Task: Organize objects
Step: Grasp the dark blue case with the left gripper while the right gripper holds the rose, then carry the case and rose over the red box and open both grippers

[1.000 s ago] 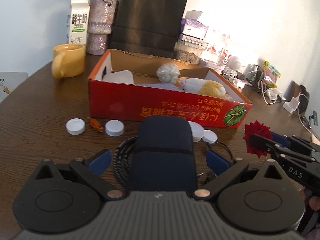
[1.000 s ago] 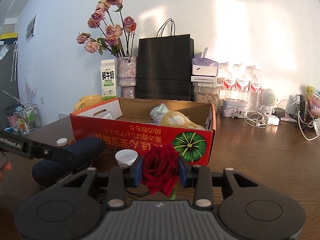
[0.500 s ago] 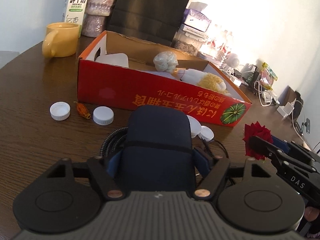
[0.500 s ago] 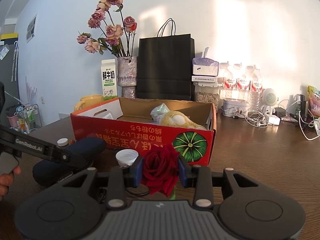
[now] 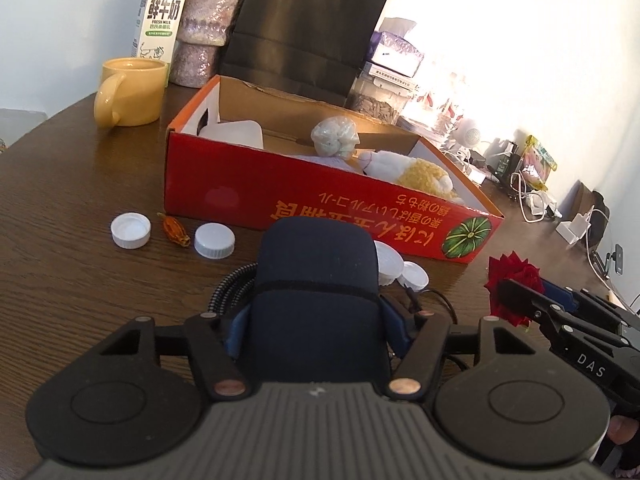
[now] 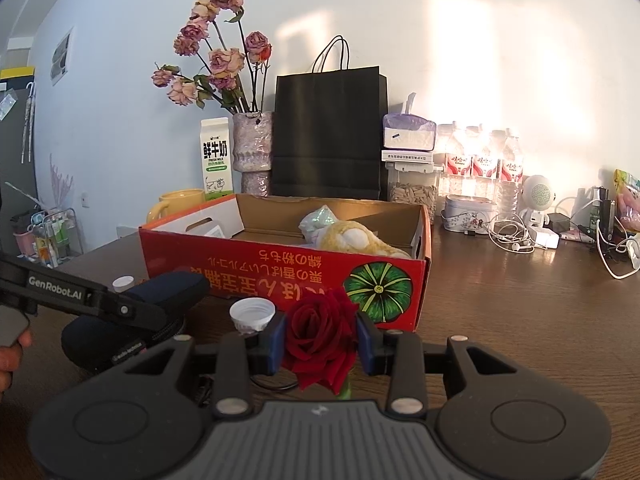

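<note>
A dark blue soft case (image 5: 316,264) lies on the brown table in front of the red cardboard box (image 5: 280,196). My left gripper (image 5: 316,320) straddles the case; its jaws are closing, and the blue pads (image 5: 236,328) press on both of its sides. In the right wrist view the same case (image 6: 160,292) shows at lower left under a left finger (image 6: 100,304). My right gripper (image 6: 320,336) is shut on a red rose (image 6: 320,332) and held still near the box's pumpkin-printed corner. The rose (image 5: 514,276) also shows at the right of the left wrist view.
The box holds a plush toy (image 5: 416,172), a wrapped ball (image 5: 334,136) and a white container (image 5: 240,132). White bottle caps (image 5: 131,231) (image 5: 215,241) (image 5: 400,268) and an orange scrap (image 5: 175,232) lie before it. A coiled cable (image 5: 232,284) lies under the case. Mug (image 5: 130,92), milk carton (image 5: 160,12), black bag (image 5: 308,24) stand behind.
The left jaws came in from wide open until their pads met the sides of the dark blue case. The left view tipped slightly. The right gripper and rose stayed put.
</note>
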Motion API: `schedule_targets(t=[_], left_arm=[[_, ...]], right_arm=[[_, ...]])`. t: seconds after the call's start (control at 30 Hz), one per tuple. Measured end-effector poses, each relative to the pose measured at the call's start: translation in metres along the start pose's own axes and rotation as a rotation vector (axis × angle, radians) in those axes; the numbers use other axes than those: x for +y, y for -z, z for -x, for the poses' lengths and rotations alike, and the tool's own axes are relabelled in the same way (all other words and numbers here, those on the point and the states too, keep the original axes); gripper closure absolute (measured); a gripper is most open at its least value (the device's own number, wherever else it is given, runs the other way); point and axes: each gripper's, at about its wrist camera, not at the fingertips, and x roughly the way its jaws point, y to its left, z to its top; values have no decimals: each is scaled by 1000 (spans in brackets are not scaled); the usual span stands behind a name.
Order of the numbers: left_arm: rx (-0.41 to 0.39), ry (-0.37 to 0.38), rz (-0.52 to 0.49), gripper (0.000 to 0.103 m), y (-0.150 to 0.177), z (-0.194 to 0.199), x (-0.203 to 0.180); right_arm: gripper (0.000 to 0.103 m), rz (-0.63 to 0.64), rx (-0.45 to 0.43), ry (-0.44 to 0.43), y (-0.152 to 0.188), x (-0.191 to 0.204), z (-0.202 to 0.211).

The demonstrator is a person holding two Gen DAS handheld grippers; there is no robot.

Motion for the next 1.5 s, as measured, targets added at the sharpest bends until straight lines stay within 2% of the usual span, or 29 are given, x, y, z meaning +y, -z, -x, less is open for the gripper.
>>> schedule_targets(t=[0.53,0.83,1.17,1.5], left_arm=[[-130,-41,-56,38,-17,36,-6],[-200,-36,-84,38,-38,41,-16],[-270,-55,-101,38,-72,23,-28],[-297,-73,-90,39,-112,-23,-28]], right_arm=[[68,-5,-5,19,-1,0,0],[68,35,-49,-23,-30,21,-5],[68,59,-70,-36,-72,40,-42],[68,27,-51,-26,-99,35,-102]])
